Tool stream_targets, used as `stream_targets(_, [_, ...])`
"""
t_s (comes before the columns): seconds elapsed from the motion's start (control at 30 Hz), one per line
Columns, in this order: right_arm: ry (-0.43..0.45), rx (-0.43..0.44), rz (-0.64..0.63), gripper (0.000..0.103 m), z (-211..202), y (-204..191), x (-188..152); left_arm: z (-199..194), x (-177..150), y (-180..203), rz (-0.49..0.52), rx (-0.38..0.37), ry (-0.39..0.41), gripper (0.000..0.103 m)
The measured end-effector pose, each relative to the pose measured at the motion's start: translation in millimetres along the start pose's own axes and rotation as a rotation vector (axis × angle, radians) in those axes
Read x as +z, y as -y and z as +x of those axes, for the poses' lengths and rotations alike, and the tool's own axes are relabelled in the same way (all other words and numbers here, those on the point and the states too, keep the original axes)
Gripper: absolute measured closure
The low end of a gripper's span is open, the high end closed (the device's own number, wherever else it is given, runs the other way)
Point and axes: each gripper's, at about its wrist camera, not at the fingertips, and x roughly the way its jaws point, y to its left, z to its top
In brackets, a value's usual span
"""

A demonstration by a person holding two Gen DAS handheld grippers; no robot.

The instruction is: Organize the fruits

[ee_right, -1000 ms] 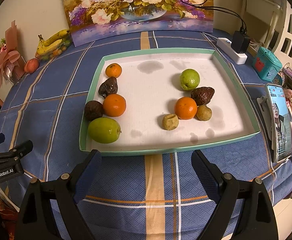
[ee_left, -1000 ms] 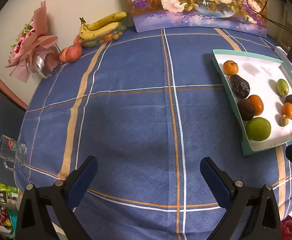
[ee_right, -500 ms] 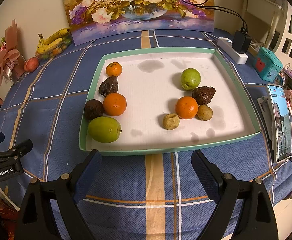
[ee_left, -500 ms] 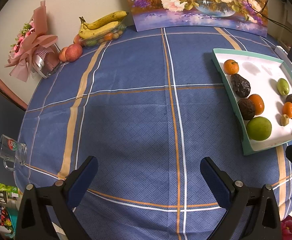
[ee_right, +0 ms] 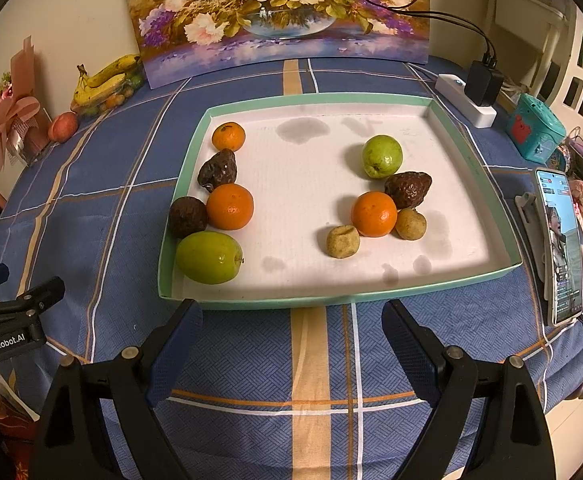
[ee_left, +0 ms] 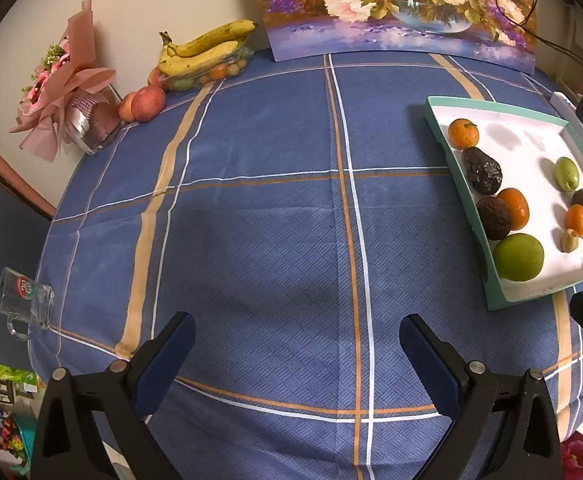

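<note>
Both grippers, left (ee_left: 296, 344) and right (ee_right: 291, 330), hover with fingers spread, holding nothing. Tray (ee_right: 491, 196) holds two fruit clusters; bananas (ee_left: 203, 50), bouquet (ee_left: 65, 92), phone (ee_right: 559, 244) ring the bench (ee_left: 251, 220).

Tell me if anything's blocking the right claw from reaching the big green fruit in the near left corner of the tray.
Only the tray's low near rim lies between the open right claw and the big green fruit. Nothing else visible blocks it.

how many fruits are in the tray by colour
orange: 3
green: 2
dark brown: 3
yellowish tan: 2
total: 10 in the tray
</note>
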Motion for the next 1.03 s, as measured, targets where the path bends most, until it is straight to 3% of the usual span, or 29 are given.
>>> stream_targets(1.03, [-0.005, -0.001, -0.004, 0.011, 1.4, -0.4, -2.2, -1.6, 1.7, -2.9, 0.003, 0.01, -0.002, 0.0])
